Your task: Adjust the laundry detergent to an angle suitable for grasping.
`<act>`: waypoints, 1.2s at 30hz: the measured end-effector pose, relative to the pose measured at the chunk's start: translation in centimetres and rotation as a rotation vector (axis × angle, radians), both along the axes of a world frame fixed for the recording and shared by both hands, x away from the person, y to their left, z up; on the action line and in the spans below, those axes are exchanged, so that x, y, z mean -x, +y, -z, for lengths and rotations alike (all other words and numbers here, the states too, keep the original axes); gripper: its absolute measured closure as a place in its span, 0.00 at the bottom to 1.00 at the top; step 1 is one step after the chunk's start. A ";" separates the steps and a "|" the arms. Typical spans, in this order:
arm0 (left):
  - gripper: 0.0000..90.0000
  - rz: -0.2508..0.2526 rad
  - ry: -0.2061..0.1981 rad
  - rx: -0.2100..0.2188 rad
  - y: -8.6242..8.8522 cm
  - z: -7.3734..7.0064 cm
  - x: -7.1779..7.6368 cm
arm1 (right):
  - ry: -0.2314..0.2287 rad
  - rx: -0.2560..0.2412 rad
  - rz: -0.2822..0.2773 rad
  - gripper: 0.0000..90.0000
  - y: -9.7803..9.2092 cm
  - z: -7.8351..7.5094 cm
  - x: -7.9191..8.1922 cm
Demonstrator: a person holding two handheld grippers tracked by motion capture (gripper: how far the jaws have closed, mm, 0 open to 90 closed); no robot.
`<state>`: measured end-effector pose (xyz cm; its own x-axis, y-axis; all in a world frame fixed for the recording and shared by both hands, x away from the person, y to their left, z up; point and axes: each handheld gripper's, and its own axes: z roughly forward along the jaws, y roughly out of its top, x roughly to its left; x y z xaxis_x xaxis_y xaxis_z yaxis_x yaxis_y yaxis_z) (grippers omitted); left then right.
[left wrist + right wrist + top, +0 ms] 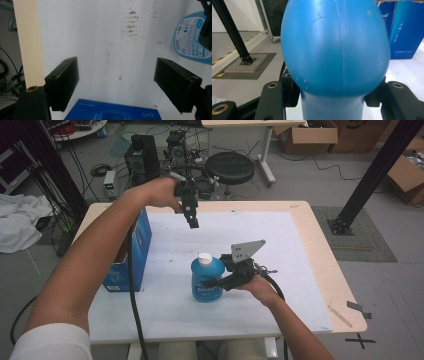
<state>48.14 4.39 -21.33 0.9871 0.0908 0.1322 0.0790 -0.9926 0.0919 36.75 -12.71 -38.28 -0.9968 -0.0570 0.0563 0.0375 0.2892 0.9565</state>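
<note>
Right gripper view has the jaws pressed against both sides of a rounded, glossy blue plastic bottle. High view shows the right gripper clamping that white-capped bottle upright mid-table, beside a blue cardboard box. Farther off, the left gripper hangs wide open above the smudged white table surface.

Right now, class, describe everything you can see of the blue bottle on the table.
The blue bottle looks like glossy plastic, squat and rounded, with a white cap on top and a pale printed label on its side. It stands upright on the white table top, right of the blue box. The right gripper has its jaws shut on the bottle's narrower part, below the rounded bulge. The left gripper hangs open above the table, apart from it.
</note>
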 end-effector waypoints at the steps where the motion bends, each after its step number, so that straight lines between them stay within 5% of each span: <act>1: 0.23 0.000 0.000 0.000 0.0 0.0 0.0 | 0.000 0.000 0.000 0.48 0.0 0.0 0.0; 12: 0.23 0.003 0.000 -0.002 -0.2 0.1 0.0 | 0.001 0.020 0.012 0.48 -0.3 2.1 0.1; 36: 0.23 -0.001 0.003 -0.002 -0.3 0.3 0.1 | 0.009 0.021 0.018 0.44 -0.4 2.1 0.1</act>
<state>48.05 4.12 -21.59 0.9874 0.0912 0.1292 0.0800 -0.9928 0.0892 36.62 -13.10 -40.42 -0.9971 -0.0381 0.0659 0.0510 0.3080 0.9500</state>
